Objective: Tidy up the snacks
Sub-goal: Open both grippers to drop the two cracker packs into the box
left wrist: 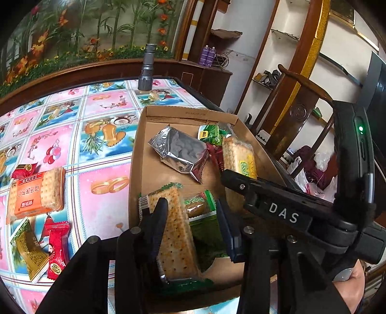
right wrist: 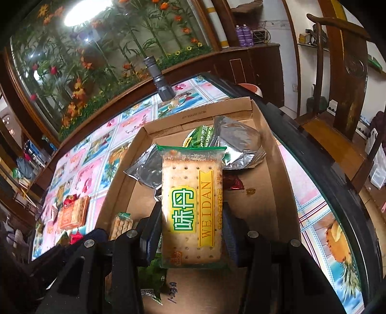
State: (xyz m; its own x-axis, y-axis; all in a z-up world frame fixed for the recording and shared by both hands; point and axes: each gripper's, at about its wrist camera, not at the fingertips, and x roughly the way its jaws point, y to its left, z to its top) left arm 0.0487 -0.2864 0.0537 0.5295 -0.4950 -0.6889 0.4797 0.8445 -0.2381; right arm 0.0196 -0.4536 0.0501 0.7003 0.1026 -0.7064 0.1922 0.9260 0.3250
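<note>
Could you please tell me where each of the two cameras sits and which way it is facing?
Left wrist: on the left gripper, angled down into the cardboard box; its fingers straddle a cracker pack; the right gripper crosses the view.
Right wrist: on the right gripper, angled down over the box, gripping a Weidan cracker pack.
Shared: box, silver pouch, flashlight.

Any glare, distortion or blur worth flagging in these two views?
Right wrist: a ceiling light reflects as a blown-out patch in the glass; the cracker pack label stays sharp. Left wrist: even light, no blur; fisheye bends the table edge in both.
</note>
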